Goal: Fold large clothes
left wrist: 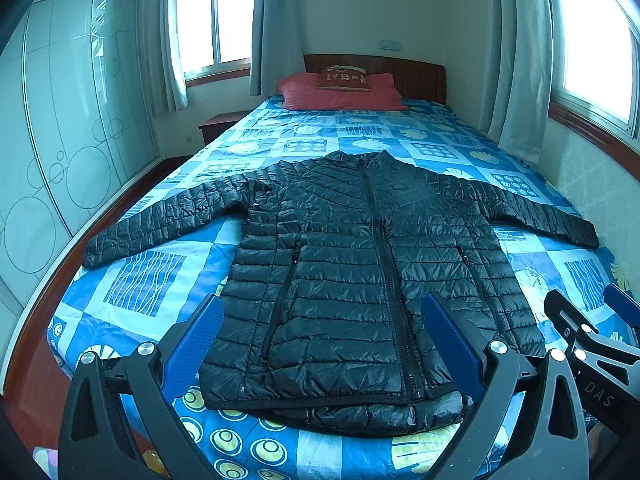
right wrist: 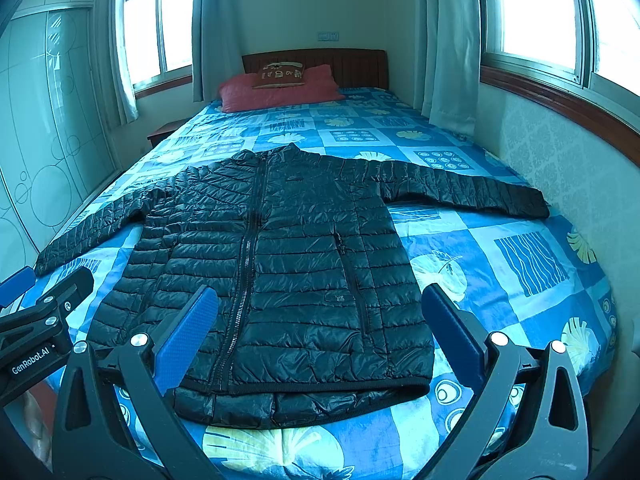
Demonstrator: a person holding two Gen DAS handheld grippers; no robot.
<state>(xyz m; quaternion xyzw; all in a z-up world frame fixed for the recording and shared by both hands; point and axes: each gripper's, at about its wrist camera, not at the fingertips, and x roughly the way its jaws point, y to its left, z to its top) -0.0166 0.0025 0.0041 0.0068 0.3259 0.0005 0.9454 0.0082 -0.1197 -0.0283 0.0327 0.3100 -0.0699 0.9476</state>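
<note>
the left fingers (left wrist: 322, 320) and right fingers (right wrist: 320, 310) are spread wide and hold nothing. the black jacket (left wrist: 360, 264) lies flat near the foot edge of the bed (left wrist: 144, 280), sleeves out. best to pinch a sleeve end and fold it in neatly.

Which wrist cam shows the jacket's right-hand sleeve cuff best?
Right wrist: the jacket sleeve cuff lies well inside the frame, flat on the bedspread. Left wrist shows the same cuff nearer the distorted edge.

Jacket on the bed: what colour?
Black, quilted jacket; clearest in the left wrist view.
</note>
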